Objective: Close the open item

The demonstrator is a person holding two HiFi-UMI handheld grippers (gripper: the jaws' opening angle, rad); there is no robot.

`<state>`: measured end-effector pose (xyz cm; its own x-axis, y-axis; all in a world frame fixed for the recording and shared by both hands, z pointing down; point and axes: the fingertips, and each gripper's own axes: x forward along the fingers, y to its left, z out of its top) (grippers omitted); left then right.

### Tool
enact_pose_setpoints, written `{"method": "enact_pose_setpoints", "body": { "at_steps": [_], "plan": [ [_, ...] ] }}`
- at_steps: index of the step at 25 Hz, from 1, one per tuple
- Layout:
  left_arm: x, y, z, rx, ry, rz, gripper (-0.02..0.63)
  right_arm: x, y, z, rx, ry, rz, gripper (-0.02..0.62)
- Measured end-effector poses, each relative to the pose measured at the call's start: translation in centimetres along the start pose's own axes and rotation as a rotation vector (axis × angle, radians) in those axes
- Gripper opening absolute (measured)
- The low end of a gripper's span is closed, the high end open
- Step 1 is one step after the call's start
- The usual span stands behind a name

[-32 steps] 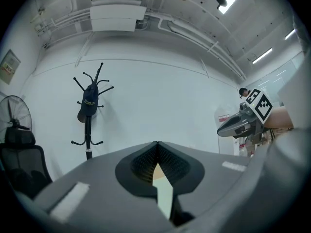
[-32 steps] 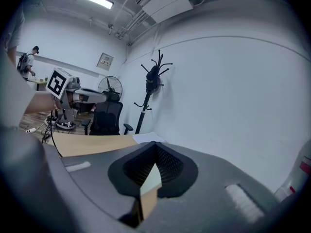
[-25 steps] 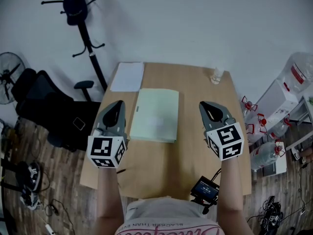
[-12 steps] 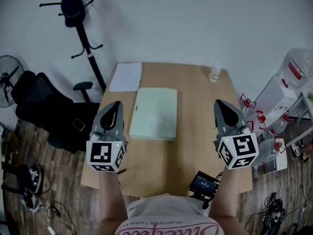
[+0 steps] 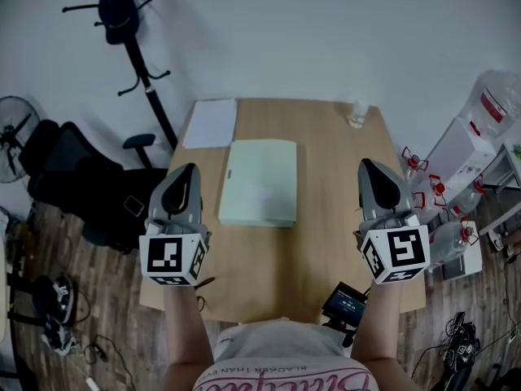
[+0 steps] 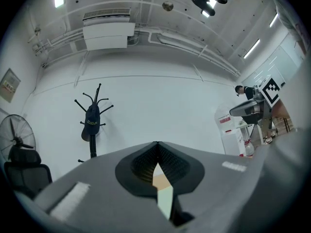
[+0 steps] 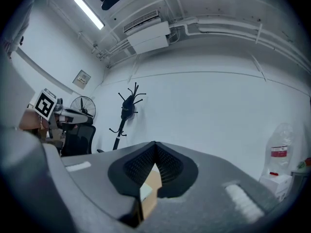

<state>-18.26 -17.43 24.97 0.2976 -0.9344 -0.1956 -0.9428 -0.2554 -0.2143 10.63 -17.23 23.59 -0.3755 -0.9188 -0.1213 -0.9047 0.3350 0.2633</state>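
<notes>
Has drawn the right gripper [image 5: 370, 165] outward since a second ago: then just beside the folder [image 5: 259, 182], now above the right edge of the table [image 5: 326, 218]. Has eased the left gripper [image 5: 187, 171] slightly out and back as well, to the table's left edge. Has left the folder where it lay: shut, flat, mid table, well apart from both grippers. Same for the paper [image 5: 210, 123] by its far left corner and the bottle [image 5: 356, 114] at the far right corner.

In the head view, lays out the whole tabletop but gives no clear read of the jaws. In the left gripper view, shows them pressed together at the tips, nothing pinched, with only a sliver of folder and table through the slit below. In the right gripper view, likewise pressed together and empty. Only in those two views: an air conditioner [image 6: 108, 30] and ceiling lights [image 7: 88, 11] overhead.
</notes>
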Motion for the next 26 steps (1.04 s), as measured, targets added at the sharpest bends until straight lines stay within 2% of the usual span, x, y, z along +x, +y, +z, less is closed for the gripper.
{"method": "enact_pose_setpoints", "body": {
  "at_steps": [8, 26],
  "plan": [
    [0.0, -0.1, 0.5, -0.005, -0.017, -0.015, 0.018, -0.3, 0.7, -1.2, -0.034, 0.057, 0.011, 0.002],
    [-1.4, 0.5, 0.9, -0.01, -0.031, -0.02, 0.018, -0.9, 2.5, -0.7, -0.05, 0.064, 0.027, 0.002]
  ]
}}
